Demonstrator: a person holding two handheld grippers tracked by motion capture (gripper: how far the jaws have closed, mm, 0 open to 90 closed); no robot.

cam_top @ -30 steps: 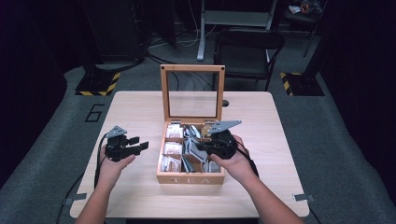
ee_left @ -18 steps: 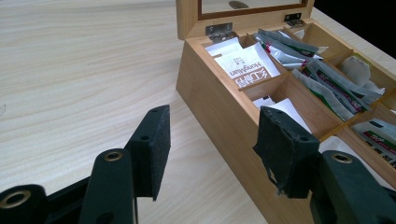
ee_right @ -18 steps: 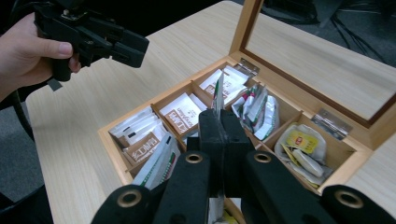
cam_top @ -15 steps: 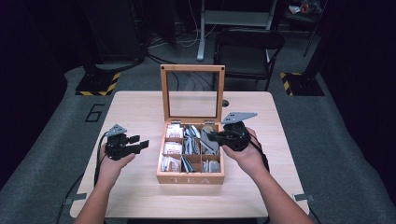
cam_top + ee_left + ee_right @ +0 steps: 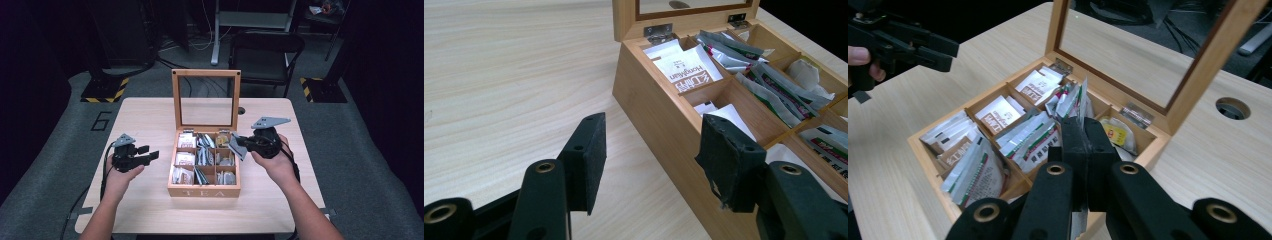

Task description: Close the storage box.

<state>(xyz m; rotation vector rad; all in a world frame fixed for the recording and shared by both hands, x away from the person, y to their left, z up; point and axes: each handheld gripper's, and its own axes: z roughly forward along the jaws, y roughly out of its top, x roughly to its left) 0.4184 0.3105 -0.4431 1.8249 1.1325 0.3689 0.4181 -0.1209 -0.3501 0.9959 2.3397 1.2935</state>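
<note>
A wooden tea box (image 5: 204, 191) stands mid-table with its glass lid (image 5: 205, 73) upright, its compartments packed with tea sachets. My right gripper (image 5: 241, 143) hovers over the box's right rim, shut on a grey sachet (image 5: 236, 150). In the right gripper view the jaws (image 5: 1082, 135) pinch that sachet (image 5: 1082, 97) edge-on above the box (image 5: 930, 150). My left gripper (image 5: 148, 152) stays open and empty just left of the box. In the left gripper view its gap (image 5: 654, 150) faces the box's side wall (image 5: 659, 115). The left gripper (image 5: 945, 55) also appears in the right gripper view at top left.
The light wooden table (image 5: 150, 115) has bare room left and right of the box, and a cable hole (image 5: 241, 110) behind the lid. A dark chair (image 5: 265, 50) stands beyond the far edge. Striped stand bases (image 5: 105, 92) sit on the floor.
My right gripper has drawn to the right and upward from over the box's middle to its right rim, carrying the sachet. The left gripper has stayed put.
</note>
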